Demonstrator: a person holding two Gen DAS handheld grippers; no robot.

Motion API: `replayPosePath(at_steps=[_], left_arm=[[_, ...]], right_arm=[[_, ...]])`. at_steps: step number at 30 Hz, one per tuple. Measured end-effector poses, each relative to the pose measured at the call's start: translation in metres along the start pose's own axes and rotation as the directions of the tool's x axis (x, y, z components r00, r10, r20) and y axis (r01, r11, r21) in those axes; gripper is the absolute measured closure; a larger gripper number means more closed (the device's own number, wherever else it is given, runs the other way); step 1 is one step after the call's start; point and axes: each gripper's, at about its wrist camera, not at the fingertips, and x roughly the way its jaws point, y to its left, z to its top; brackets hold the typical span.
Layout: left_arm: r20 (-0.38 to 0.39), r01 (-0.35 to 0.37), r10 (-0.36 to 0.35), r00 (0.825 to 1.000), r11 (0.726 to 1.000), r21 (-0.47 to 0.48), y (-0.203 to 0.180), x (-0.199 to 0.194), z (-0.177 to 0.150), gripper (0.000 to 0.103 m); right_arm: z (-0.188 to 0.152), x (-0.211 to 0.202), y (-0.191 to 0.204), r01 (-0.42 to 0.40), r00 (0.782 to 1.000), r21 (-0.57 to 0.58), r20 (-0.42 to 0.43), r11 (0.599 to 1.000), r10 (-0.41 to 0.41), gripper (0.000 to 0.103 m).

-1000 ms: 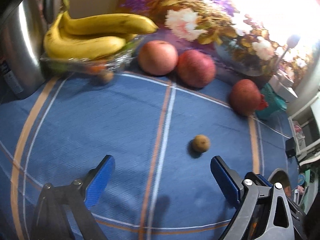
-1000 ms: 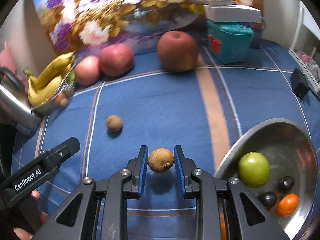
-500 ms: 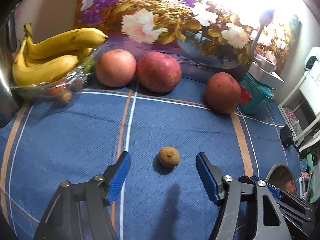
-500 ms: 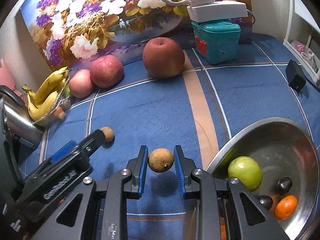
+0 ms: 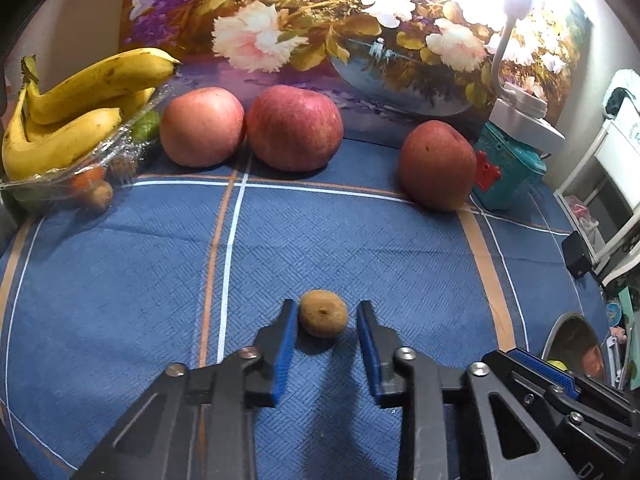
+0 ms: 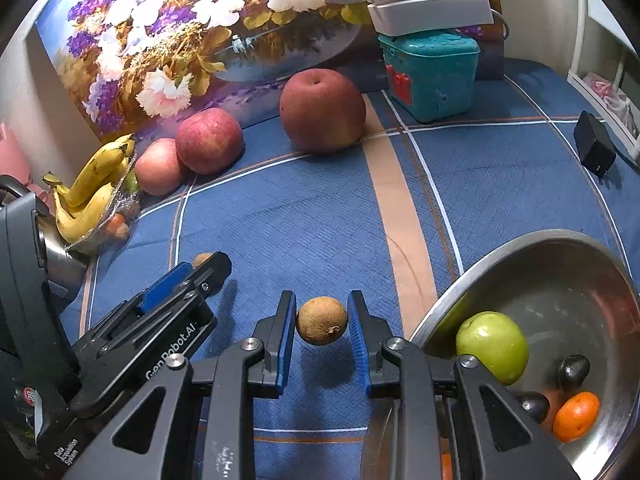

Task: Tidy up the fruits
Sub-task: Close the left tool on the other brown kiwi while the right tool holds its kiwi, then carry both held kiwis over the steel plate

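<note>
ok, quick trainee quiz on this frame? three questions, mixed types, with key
1. True or false: the right gripper holds a small brown fruit clear of the blue cloth.
2. Which fruit in the metal bowl is the largest? A) orange B) green apple C) banana
3. How many red apples stand on the cloth in front of the flower painting?

Key: 1 true, a shadow lies under the fruit. 2 B. 3 three.
</note>
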Motion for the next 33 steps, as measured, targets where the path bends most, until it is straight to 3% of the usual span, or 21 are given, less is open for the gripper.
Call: replayPosePath(at_steps=[9,10,14,33], left_arm=[[-0.001,0.015,-0.015,1.0,1.0,-0.011,-0.001,-0.009,0.001,0.076],[0.004,-0.023,0.023,1.0,0.999,-0.029,-0.002,-0.01,0.001,0.076],[-0.005,-0.024,0.023,1.0,0.998,-0.059,-0.003,-0.02,0.0,0.076],[-0.026,-0.044,0.041,0.999,0.985,-0.165,0.011,-0.088,-0.014,0.076]], right_arm=[[-0.001,0.001,0.001,-0.001,1.0,-0.004,-0.003,1.0,0.001,0.076],[-0.001,0.001,0.001,0.001,1.0,-0.005,-0.002,1.0,-0.001,0.076],[-0.001,0.0,0.002,0.011,1.0,-0.015,-0.002,1.0,-0.011,0.076],[-0.021,-0.04,0.01,0.044,0.999,-0.059,0.02,0.997,-0.043,0.076]])
